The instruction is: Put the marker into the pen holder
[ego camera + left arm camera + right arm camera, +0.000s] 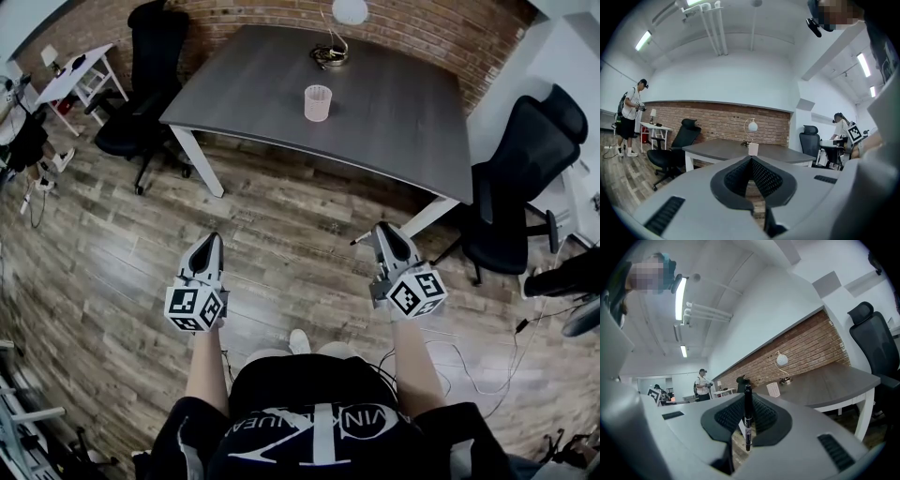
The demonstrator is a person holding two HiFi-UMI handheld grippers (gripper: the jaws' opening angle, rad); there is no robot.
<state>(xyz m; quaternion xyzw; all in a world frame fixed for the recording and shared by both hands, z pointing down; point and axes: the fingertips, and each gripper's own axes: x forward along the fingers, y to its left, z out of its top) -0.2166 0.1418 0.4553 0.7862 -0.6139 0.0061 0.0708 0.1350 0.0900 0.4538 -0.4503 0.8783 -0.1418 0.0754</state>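
Although the bench [394,112] stands well ahead of both, the left claw [208,246] hangs closed and empty beside the right claw [386,234]. The holder [318,103] sits upright near the bench's middle, and the marker [748,420] is clamped crosswise in the right claw.

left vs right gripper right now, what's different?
Load: the right grey two-jaw gripper is clamped on a black marker lying crosswise between its pads; the left grey two-jaw gripper holds nothing. Jaws: the left's tips meet; the right's press on the marker barrel. Shared: both hover over the wooden floor, aimed at the grey table.
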